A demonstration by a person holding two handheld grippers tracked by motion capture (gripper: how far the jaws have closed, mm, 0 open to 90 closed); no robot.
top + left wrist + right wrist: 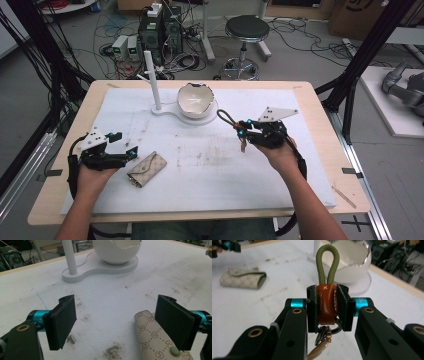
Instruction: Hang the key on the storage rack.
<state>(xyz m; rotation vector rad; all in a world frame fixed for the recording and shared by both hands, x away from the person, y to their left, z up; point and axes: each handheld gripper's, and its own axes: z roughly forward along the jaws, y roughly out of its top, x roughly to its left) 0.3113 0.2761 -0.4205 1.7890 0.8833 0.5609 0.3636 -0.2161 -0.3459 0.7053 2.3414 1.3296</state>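
Keychain strap, olive cord loop above a brown leather band, clamped between the pads of the right gripper and carried clear of the white mat. Metal ring and brass clip dangling below the band, under the jaws. In the high view, loop pointing toward the back of the table, near the white bowl but apart from it. Beside that bowl, on the same white base, an upright post with a short side peg.

Left gripper resting low on the mat with jaws spread wide and nothing between them; patterned key pouch just beside one pad, whether touching or not cannot tell.

Step in hand, by the look of it: transport of the strap toward the stand. Likely next: either threading the cord loop over the peg or lowering the strap into the bowl. For the peg, loop held open and square to the peg tip, grip kept on the leather band, not the cord. Risk: swinging clip catching on the bowl's jagged rim.
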